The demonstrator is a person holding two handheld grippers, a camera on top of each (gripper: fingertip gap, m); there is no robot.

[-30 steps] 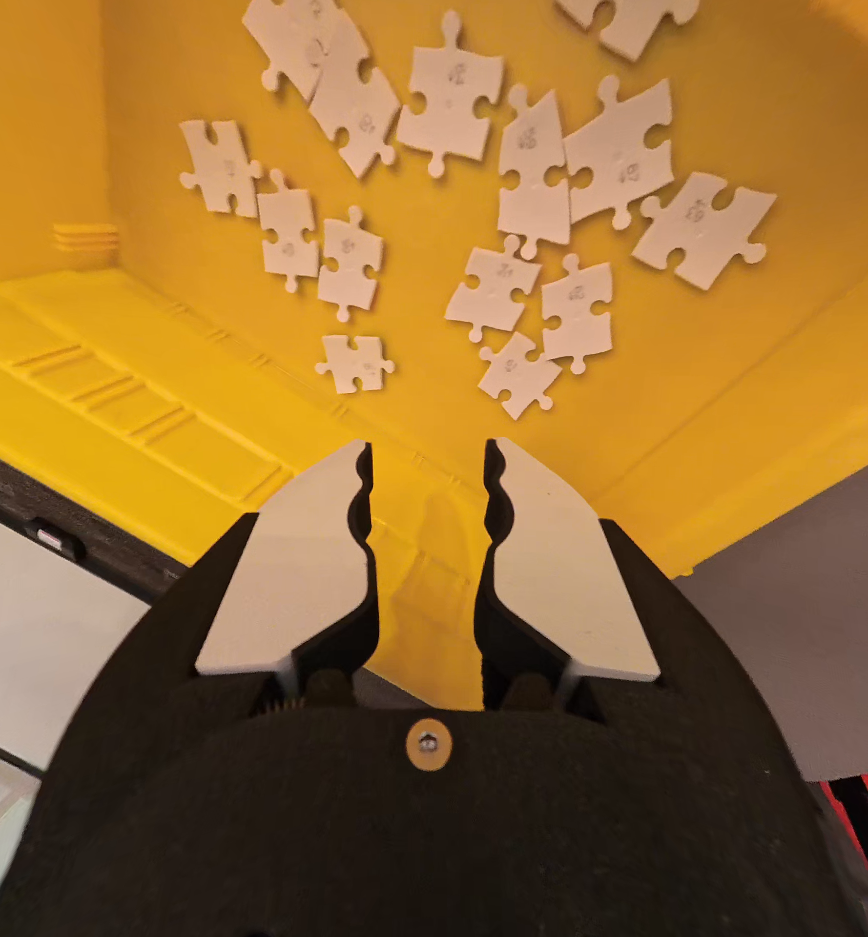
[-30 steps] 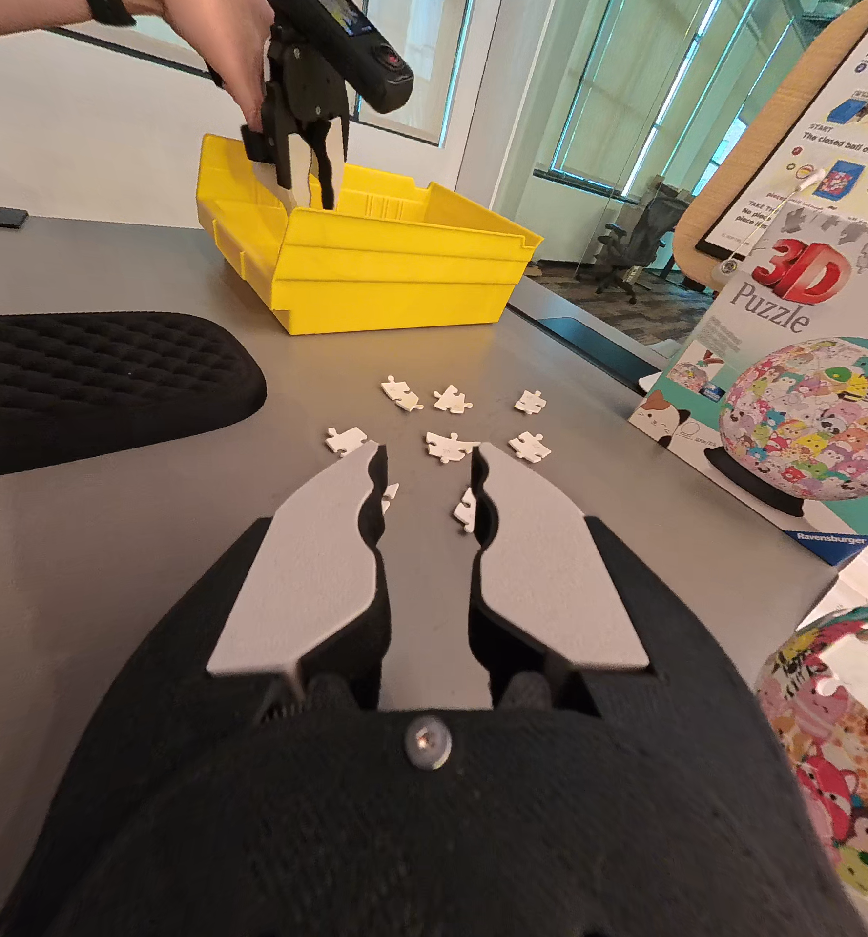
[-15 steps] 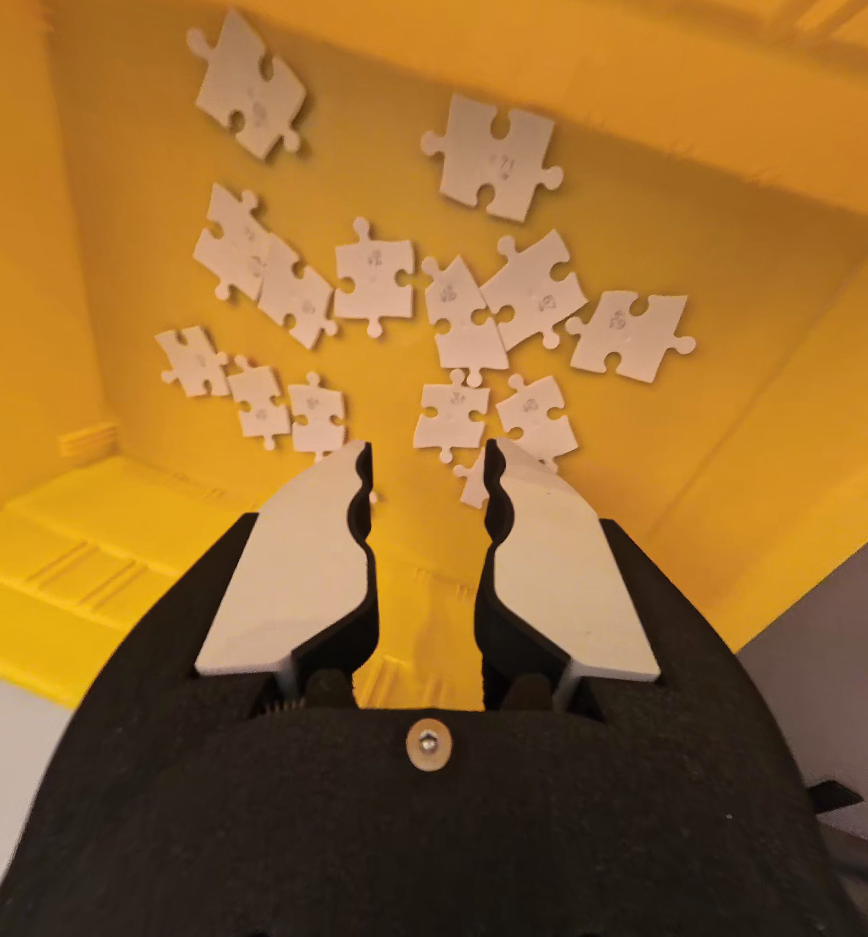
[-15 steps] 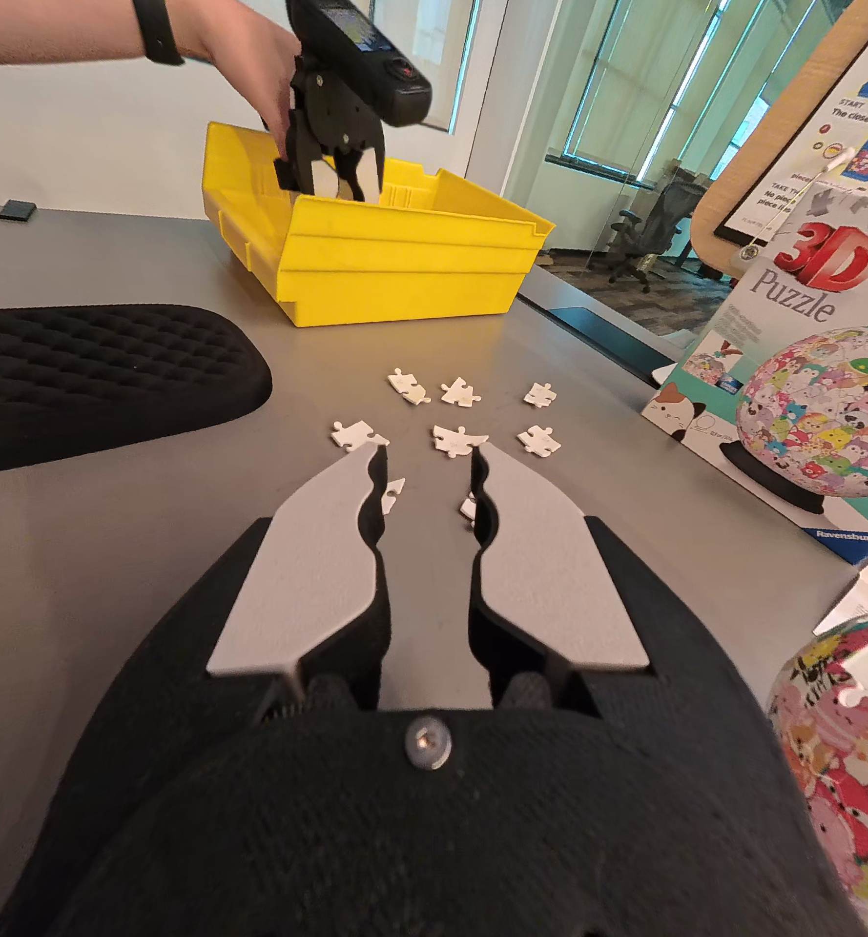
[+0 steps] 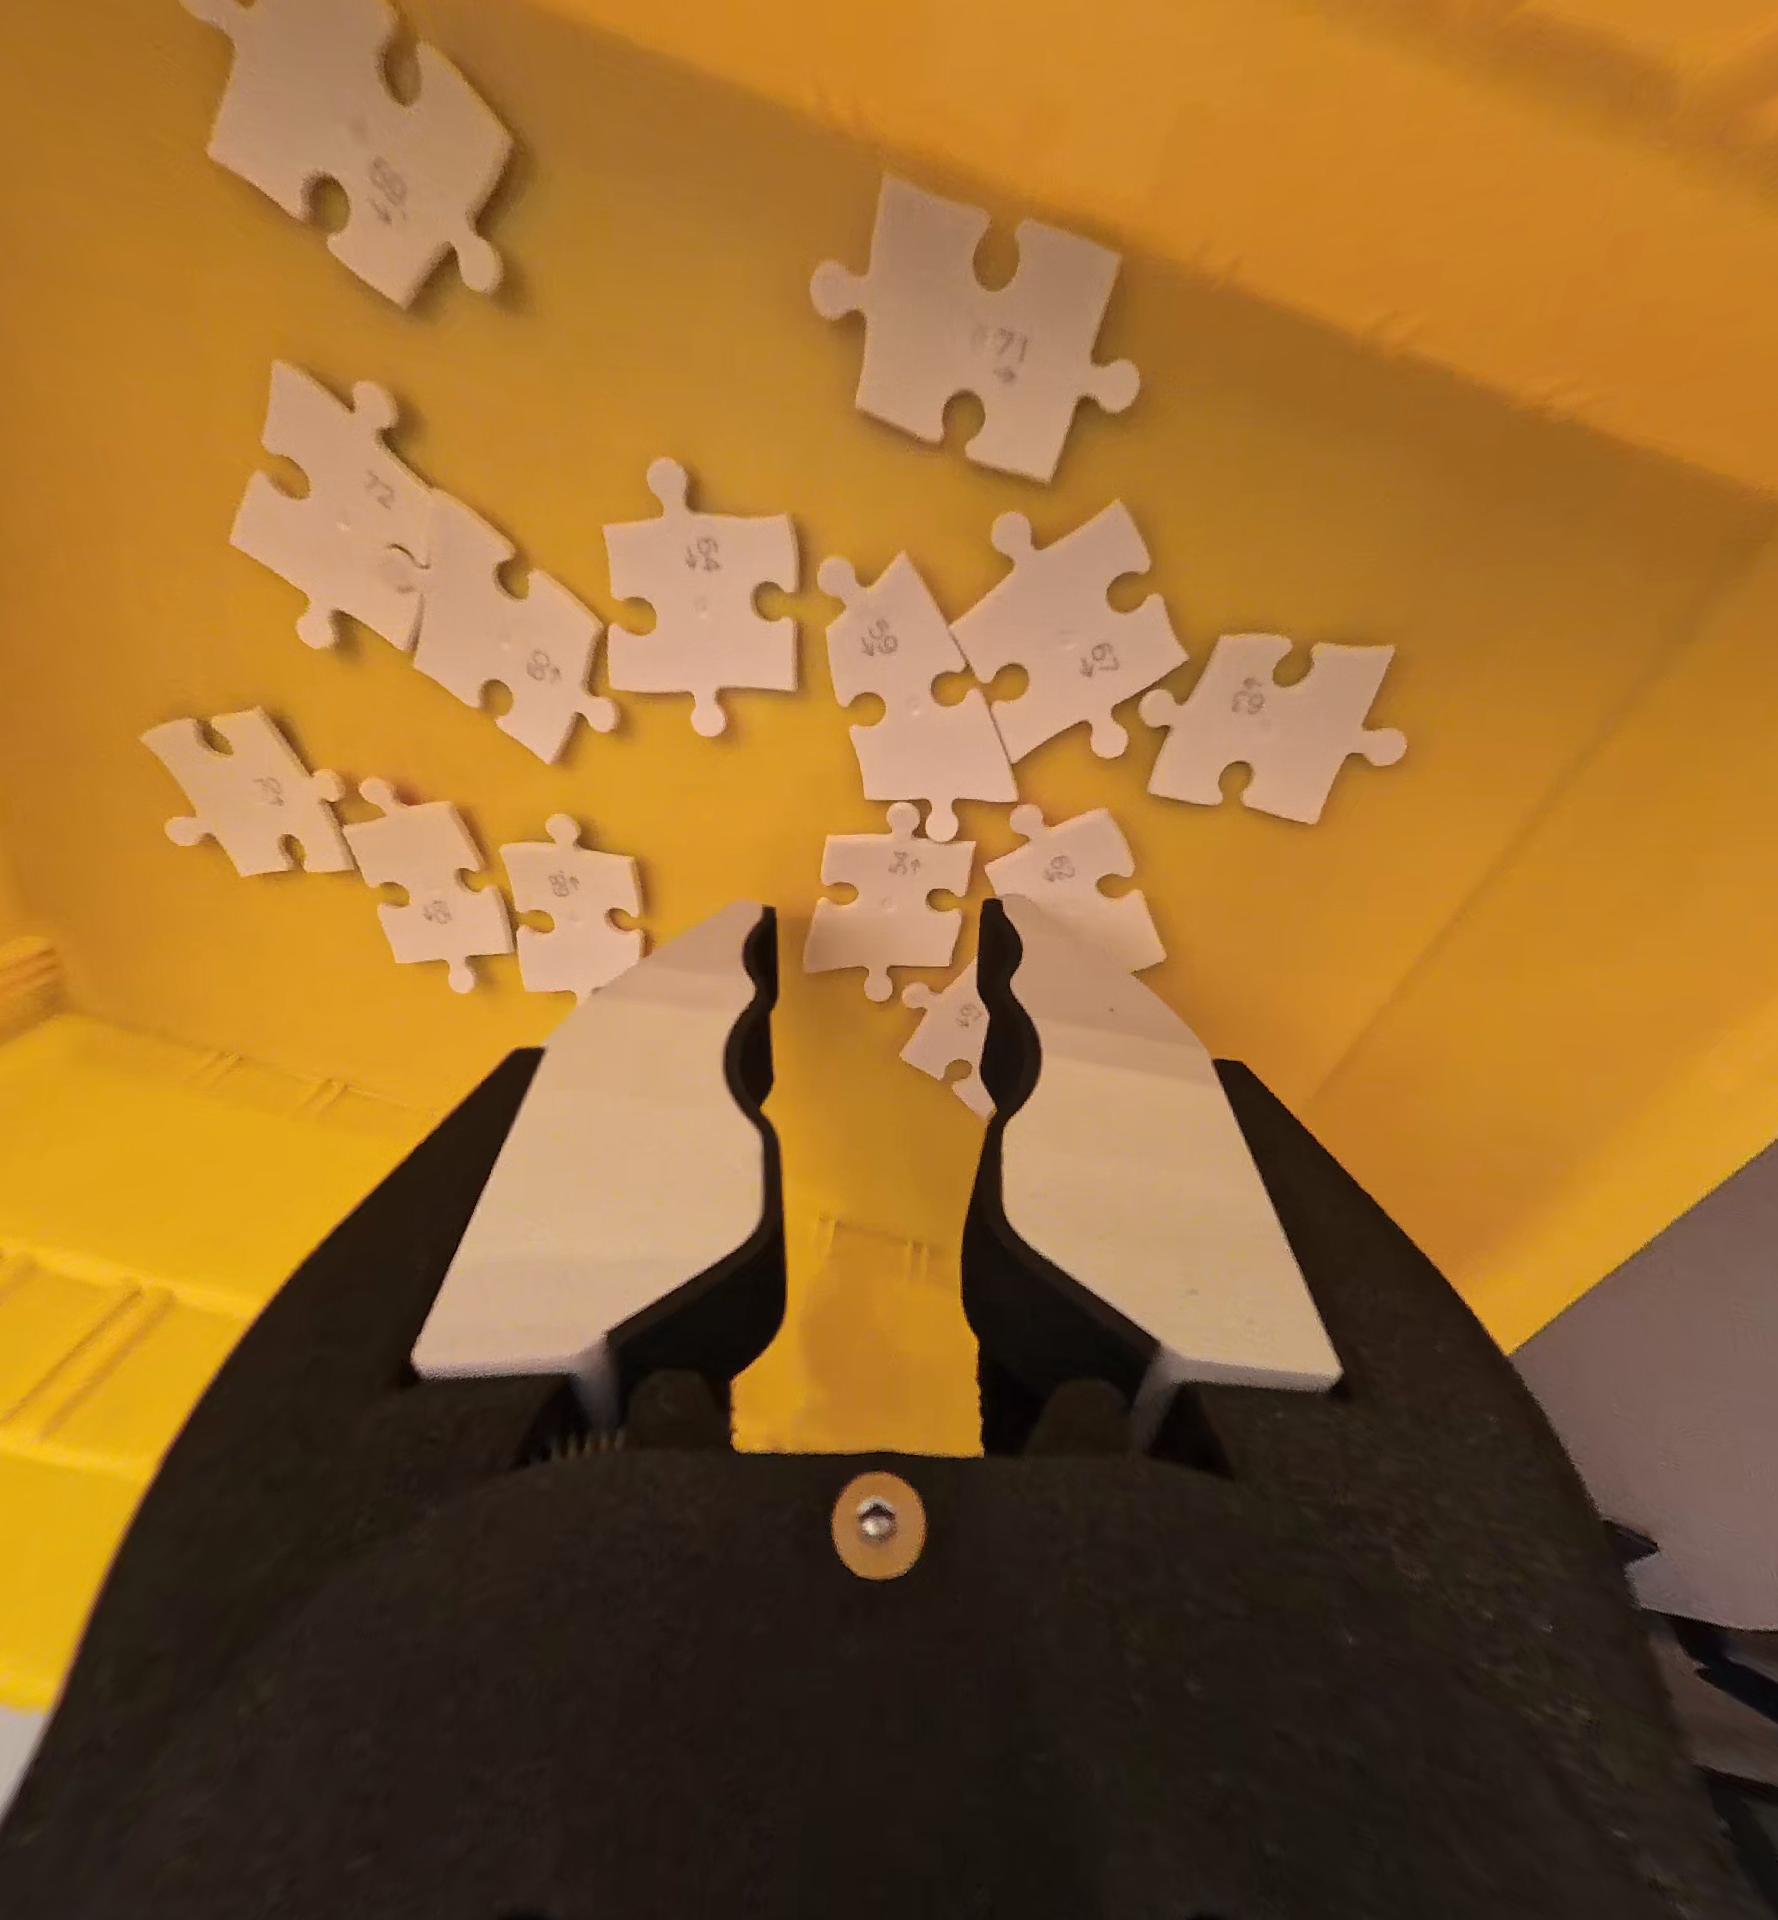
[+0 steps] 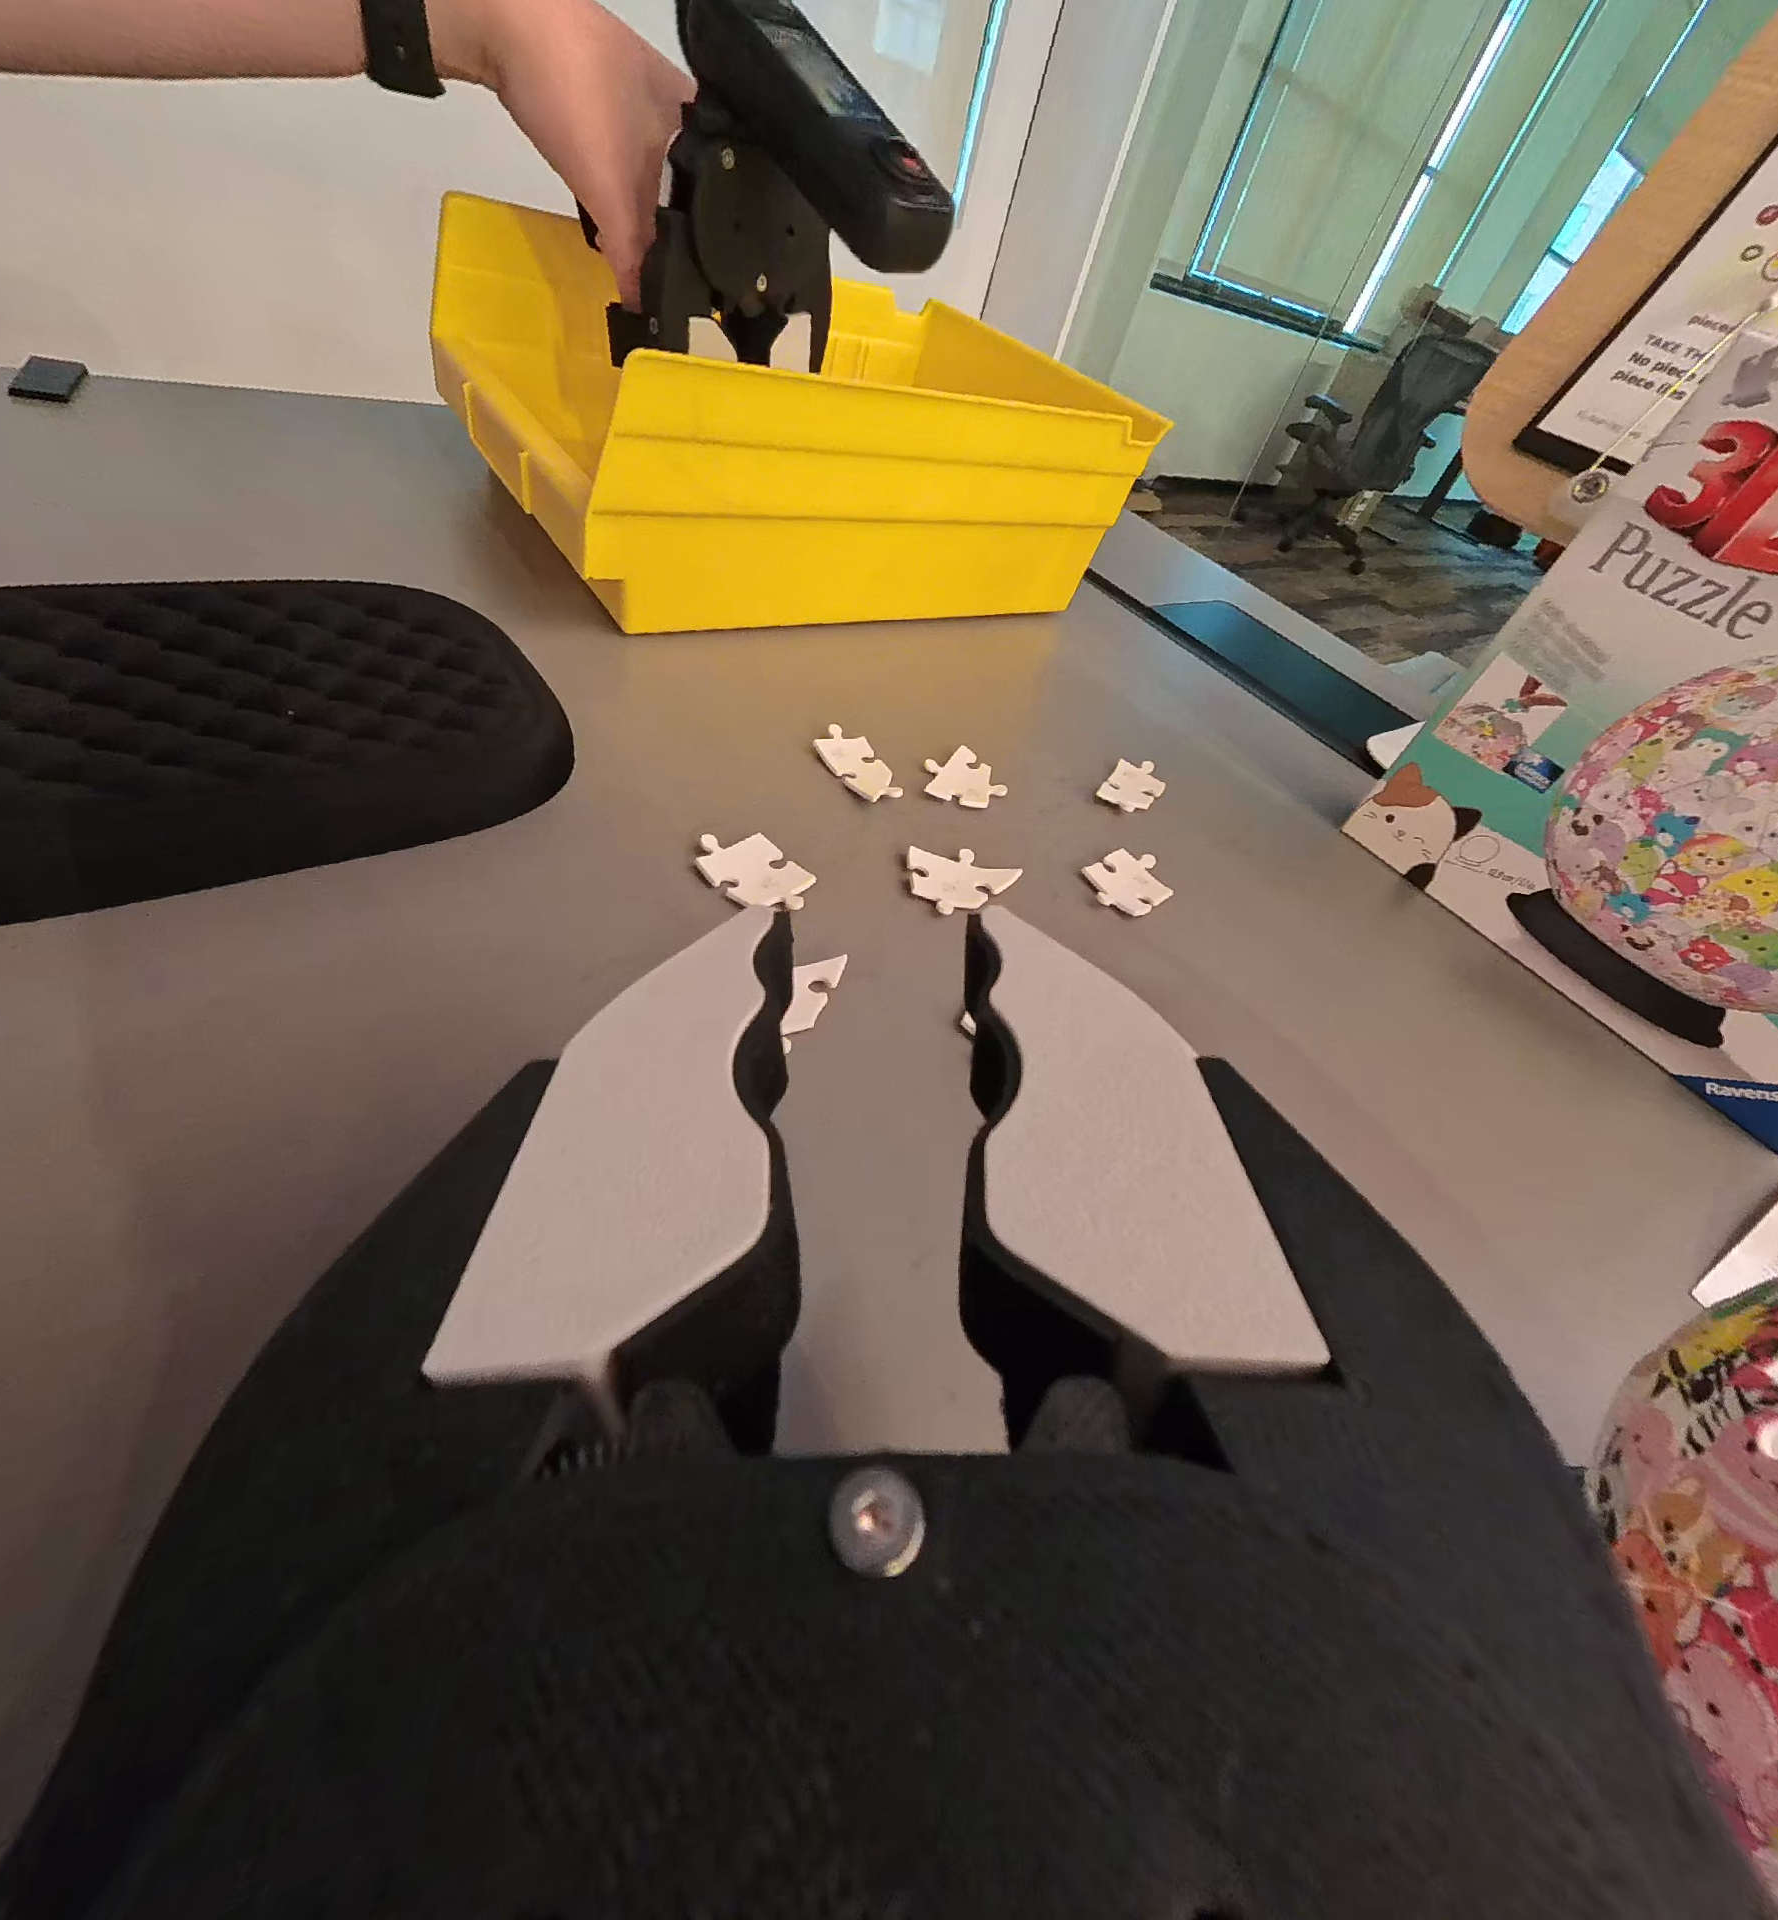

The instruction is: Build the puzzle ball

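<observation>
Your left gripper (image 5: 877, 914) hangs inside the yellow plastic bin (image 5: 1384, 312), fingers spread w/ nothing between them, just above the white face-down puzzle pieces (image 5: 703, 613) scattered on its floor. Your right gripper (image 6: 874, 925) hovers low over the grey table (image 6: 241, 1039), also spread & empty; more white jigsaw pieces (image 6: 958, 878) lie loose just ahead of its tips. The part-built colourful puzzle ball (image 6: 1737, 1558) sits at your right, near the printed puzzle box (image 6: 1643, 831). A black quilted pad (image 6: 189, 727) lies at left.
</observation>
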